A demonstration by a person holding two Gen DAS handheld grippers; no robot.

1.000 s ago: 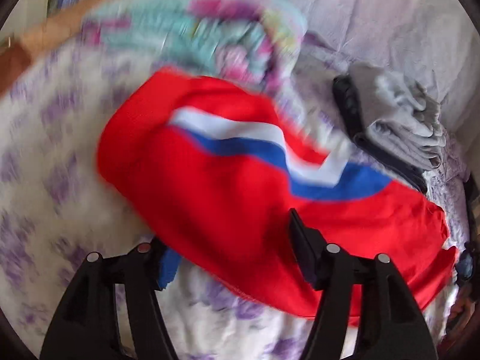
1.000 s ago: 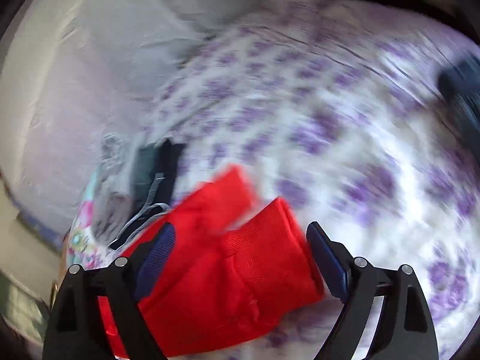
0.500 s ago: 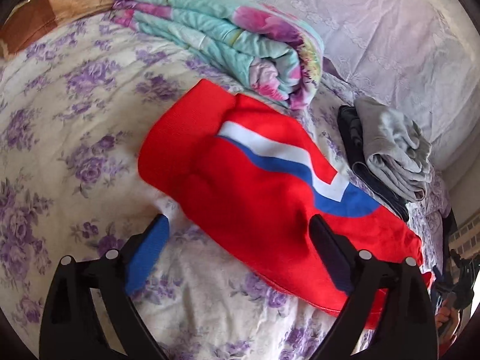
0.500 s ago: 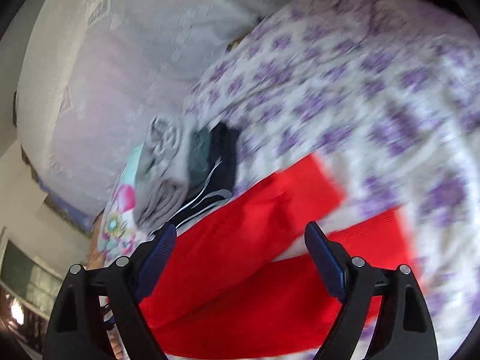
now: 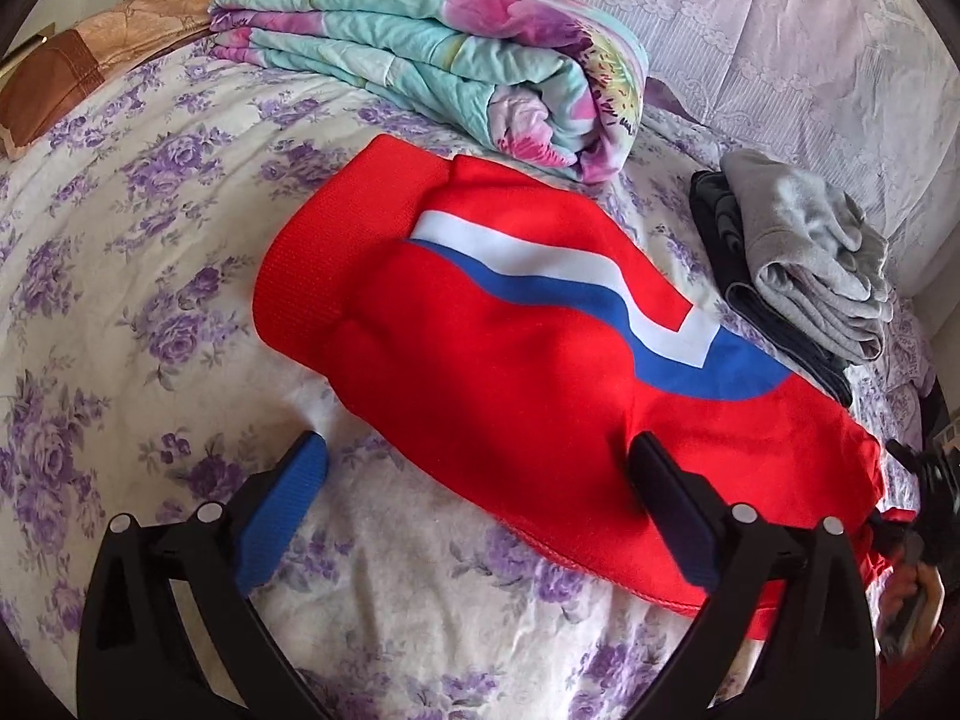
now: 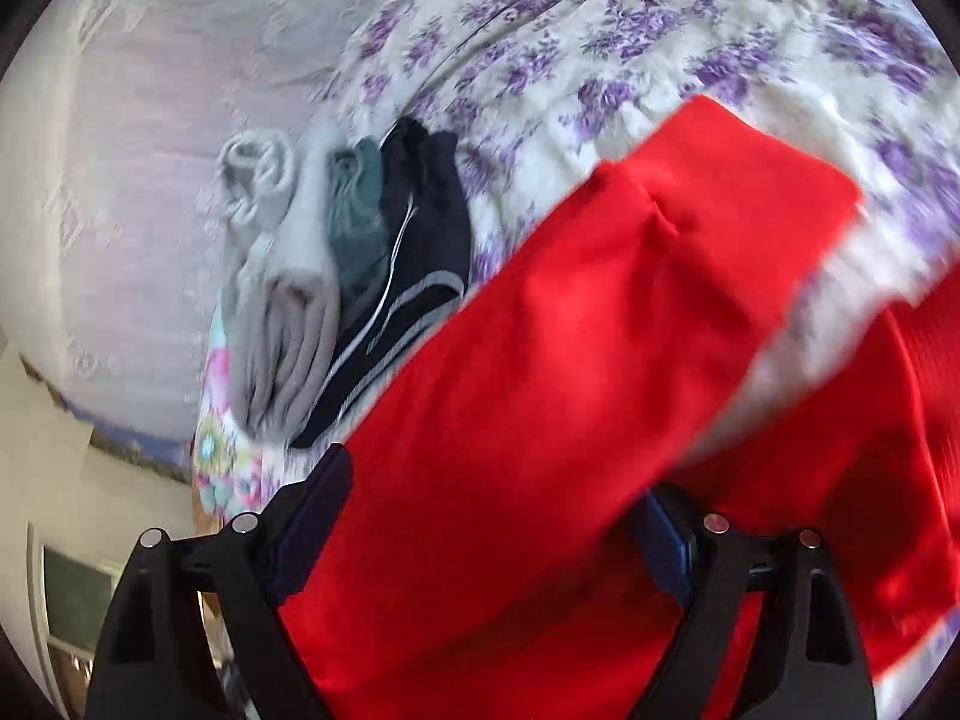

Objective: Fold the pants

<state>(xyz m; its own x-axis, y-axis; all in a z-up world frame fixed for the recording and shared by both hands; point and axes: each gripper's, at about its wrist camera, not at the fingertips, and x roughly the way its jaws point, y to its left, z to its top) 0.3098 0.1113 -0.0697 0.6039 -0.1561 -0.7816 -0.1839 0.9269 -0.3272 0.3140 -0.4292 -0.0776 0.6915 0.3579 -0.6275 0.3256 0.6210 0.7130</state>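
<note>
Red pants (image 5: 510, 348) with a white and blue stripe lie folded lengthwise on the flowered bed sheet (image 5: 120, 240), waistband to the far left. My left gripper (image 5: 477, 447) hovers at their near edge. Its jaws are opening and the pads touch nothing; the right finger stands over the red cloth. In the right wrist view the pant legs (image 6: 570, 330) run up to the cuffs at the upper right. One leg passes between the wide jaws of my right gripper (image 6: 495, 474), and red cloth hides its right fingertip. The pads do not press it.
A rolled floral quilt (image 5: 450, 60) lies behind the pants. A stack of folded grey and dark clothes (image 5: 804, 258) (image 6: 312, 276) sits beside the lilac headboard cover (image 5: 750, 30). A brown pillow (image 5: 90, 54) is at the far left. A hand (image 5: 912, 594) shows at the right edge.
The left gripper's jaws have spread wider and let go of the pants' edge. The right gripper has travelled along the legs away from the cuffs, which now lie farther ahead.
</note>
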